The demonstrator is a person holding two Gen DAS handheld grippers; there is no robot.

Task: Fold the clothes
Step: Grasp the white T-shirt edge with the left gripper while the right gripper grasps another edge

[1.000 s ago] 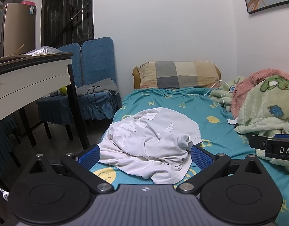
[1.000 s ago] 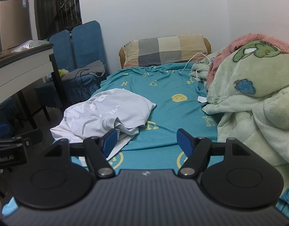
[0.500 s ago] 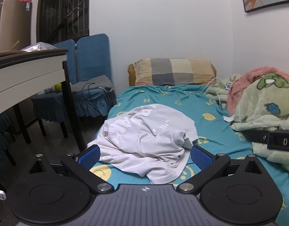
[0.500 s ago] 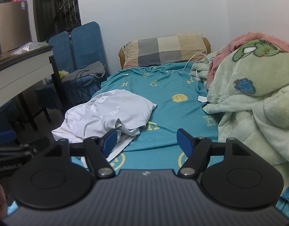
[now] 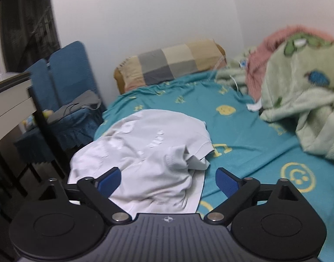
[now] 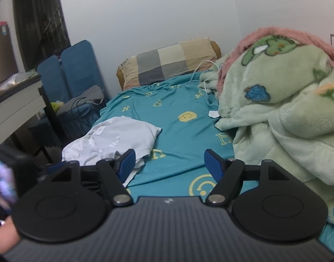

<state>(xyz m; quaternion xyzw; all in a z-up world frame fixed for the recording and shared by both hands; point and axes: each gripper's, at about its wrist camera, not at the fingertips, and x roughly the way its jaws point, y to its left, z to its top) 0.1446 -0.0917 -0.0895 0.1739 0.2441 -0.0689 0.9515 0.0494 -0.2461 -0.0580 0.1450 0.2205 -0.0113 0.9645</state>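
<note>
A crumpled white T-shirt (image 5: 143, 152) with pale lettering lies on the near left part of the teal bed sheet (image 5: 236, 126), one edge hanging over the bed's side. My left gripper (image 5: 168, 179) is open just above and in front of the shirt's near edge, its jaws empty. In the right wrist view the same T-shirt (image 6: 114, 139) sits to the left. My right gripper (image 6: 170, 161) is open over bare teal sheet (image 6: 184, 131), its left fingertip beside the shirt's hem.
A checked pillow (image 5: 171, 65) lies at the bed's head. A heaped green and pink blanket (image 6: 282, 109) fills the right side, with a white cable (image 6: 201, 69). Blue chairs (image 5: 64, 83) and a white desk (image 5: 12, 104) stand left of the bed.
The left gripper has swung right and moved closer over the shirt; the right gripper no longer shows in its view. The right gripper has edged forward. Both stay open.
</note>
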